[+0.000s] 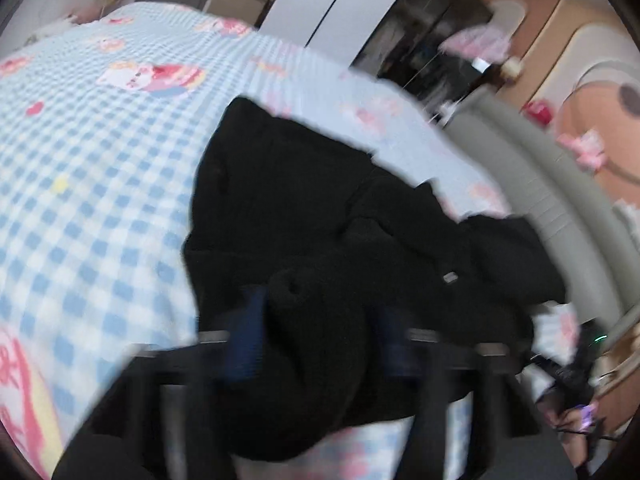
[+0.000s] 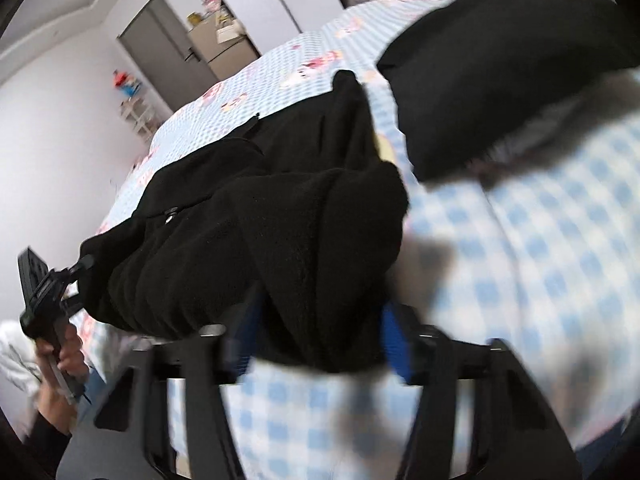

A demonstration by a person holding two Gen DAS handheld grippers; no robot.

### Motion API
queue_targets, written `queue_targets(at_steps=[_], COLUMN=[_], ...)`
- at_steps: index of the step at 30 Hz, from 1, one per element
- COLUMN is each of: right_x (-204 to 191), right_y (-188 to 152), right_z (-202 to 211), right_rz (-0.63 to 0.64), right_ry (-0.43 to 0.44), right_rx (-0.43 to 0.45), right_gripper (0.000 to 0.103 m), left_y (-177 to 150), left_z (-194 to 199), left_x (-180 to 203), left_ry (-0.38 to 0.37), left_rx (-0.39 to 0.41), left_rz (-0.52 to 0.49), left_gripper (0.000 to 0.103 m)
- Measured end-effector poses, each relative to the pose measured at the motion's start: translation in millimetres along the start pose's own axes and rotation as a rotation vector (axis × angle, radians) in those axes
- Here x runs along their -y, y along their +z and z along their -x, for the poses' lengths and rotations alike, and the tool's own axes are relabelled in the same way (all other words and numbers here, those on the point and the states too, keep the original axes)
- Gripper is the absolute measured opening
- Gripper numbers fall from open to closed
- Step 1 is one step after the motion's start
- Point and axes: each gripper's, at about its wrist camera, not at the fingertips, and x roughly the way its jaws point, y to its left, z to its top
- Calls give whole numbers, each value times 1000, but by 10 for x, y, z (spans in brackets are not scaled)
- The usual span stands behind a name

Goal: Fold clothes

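A black fleece garment (image 1: pixel 300 200) lies crumpled on a blue-and-white checked bed sheet (image 1: pixel 100 160). In the left wrist view my left gripper (image 1: pixel 320 336) is shut on a bunched fold of it, the blue pads (image 1: pixel 248 332) pressing on the fleece from both sides. The right wrist view shows the same garment (image 2: pixel 240 220) with my right gripper (image 2: pixel 320 336) shut on another thick fold. At that view's left edge a hand (image 2: pixel 68 356) holds the left gripper (image 2: pixel 82 266) against the garment's end. A further black piece (image 2: pixel 500 72) hangs blurred at the upper right.
The checked sheet (image 2: pixel 540 240) with cartoon prints covers the whole bed. A grey padded bed edge (image 1: pixel 540 184) runs along the right of the left wrist view, with white wardrobe doors (image 1: pixel 320 4) behind. A grey door (image 2: pixel 168 48) and a small shelf (image 2: pixel 138 114) stand beyond the bed.
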Motion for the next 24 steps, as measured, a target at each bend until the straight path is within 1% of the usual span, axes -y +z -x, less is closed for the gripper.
queue_targets(at_steps=[1, 3, 4, 6, 7, 8, 9, 10, 11, 12, 13, 14, 16, 18, 20, 21, 24], right_x=[-18, -90, -136, -227, -253, -260, -251, -209, -138, -55, 2, 31, 72, 61, 62, 62, 62], right_y=[50, 185, 249, 342, 370, 383, 377, 344, 295, 238, 207, 200, 190, 191, 187, 190, 165], right_z=[-13, 18, 56, 118, 90, 10, -78, -205, -343, -463, -508, -479, -428, -386, -310, -257, -13], right_rz=[12, 61, 88, 135, 150, 158, 160, 158, 142, 115, 96, 84, 71, 86, 75, 66, 16], right_ry=[-2, 2, 6, 4, -9, -32, -53, -73, -86, -91, -94, -95, -105, -129, -115, -106, -88], right_rx=[12, 47, 68, 105, 104, 85, 62, 29, -6, -37, -48, -40, -28, -28, -30, -26, 9], right_gripper=[35, 28, 26, 25, 25, 25, 25, 25, 25, 27, 29, 32, 44, 46, 46, 46, 46], left_y=[29, 101, 131, 150, 131, 109, 71, 44, 26, 45, 82, 119, 189, 177, 157, 130, 17], left_z=[-50, 16, 60, 53, -52, -159, -281, -398, -458, -485, -481, -446, -379, -324, -252, -166, 164], left_x=[-14, -92, -126, -168, -226, -293, -412, -523, -620, -692, -737, -715, -677, -696, -708, -724, -754], left_ry=[40, 40, 28, 65, 82, 95, 85, 71, 57, 31, 18, 34, 63, 45, 22, 15, -7], left_rx=[-13, 14, 29, 31, -4, -41, -79, -97, -97, -103, -113, -109, -103, -102, -93, -75, 15], left_rz=[7, 51, 69, 74, 88, 104, 129, 150, 173, 198, 220, 197, 154, 151, 167, 193, 278], left_gripper=[24, 23, 23, 23, 24, 27, 30, 42, 45, 45, 45, 45, 48, 49, 49, 49, 51])
